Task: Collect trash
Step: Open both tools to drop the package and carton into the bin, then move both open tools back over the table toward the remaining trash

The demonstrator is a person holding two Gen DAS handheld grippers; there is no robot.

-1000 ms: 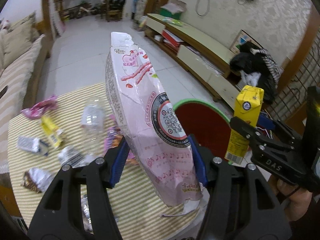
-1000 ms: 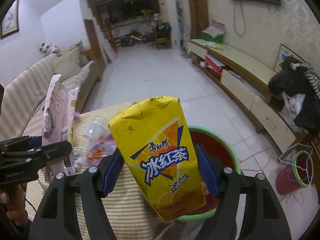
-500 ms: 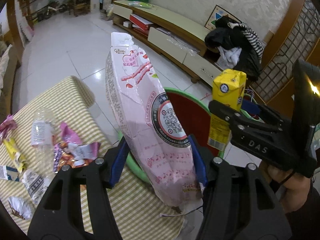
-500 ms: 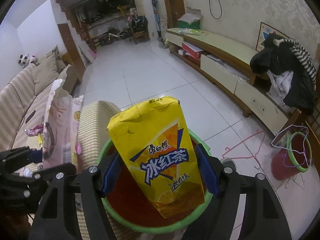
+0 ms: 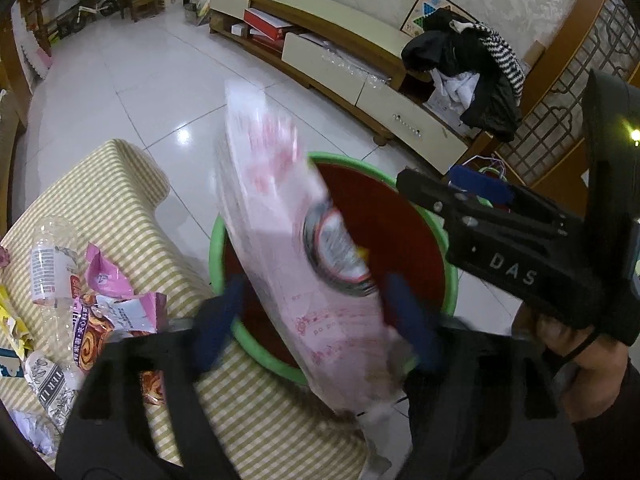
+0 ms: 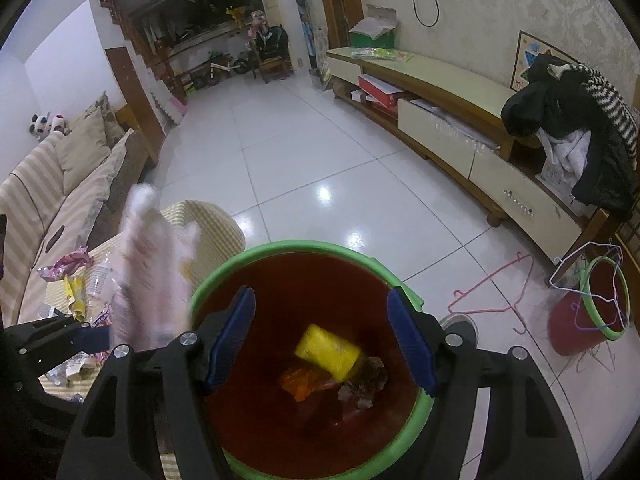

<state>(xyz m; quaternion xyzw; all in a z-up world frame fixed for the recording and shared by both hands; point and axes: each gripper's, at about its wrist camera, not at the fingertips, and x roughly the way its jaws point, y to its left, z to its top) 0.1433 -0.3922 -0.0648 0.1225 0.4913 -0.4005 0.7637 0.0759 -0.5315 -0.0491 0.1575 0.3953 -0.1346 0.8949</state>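
A pink snack bag (image 5: 296, 256), blurred with motion, hangs tilted between the blue pads of my left gripper (image 5: 316, 320). Its jaws are opening and the pads (image 5: 218, 320) stand off the bag's sides. Below it is the red bin with a green rim (image 5: 216, 248). My right gripper (image 6: 320, 332) is open over the same bin (image 6: 280, 249), with nothing between its pads. The yellow tea carton (image 6: 326, 352) lies on the bin's bottom beside orange and brown scraps. The right gripper (image 5: 440, 184) also shows in the left wrist view, held by a hand.
The striped table (image 5: 120, 184) at the left carries a clear plastic bottle (image 5: 50, 264) and several wrappers (image 5: 108, 312). A low TV cabinet (image 6: 460, 128) with piled clothes runs along the right wall. A second red bucket (image 6: 584, 320) with hangers stands on the tiled floor. The sofa (image 6: 60, 192) is at the left.
Both grippers moved over the bin. The yellow carton left the right gripper and now lies in the bin. The left jaws spread and the pink bag is slipping, blurred.
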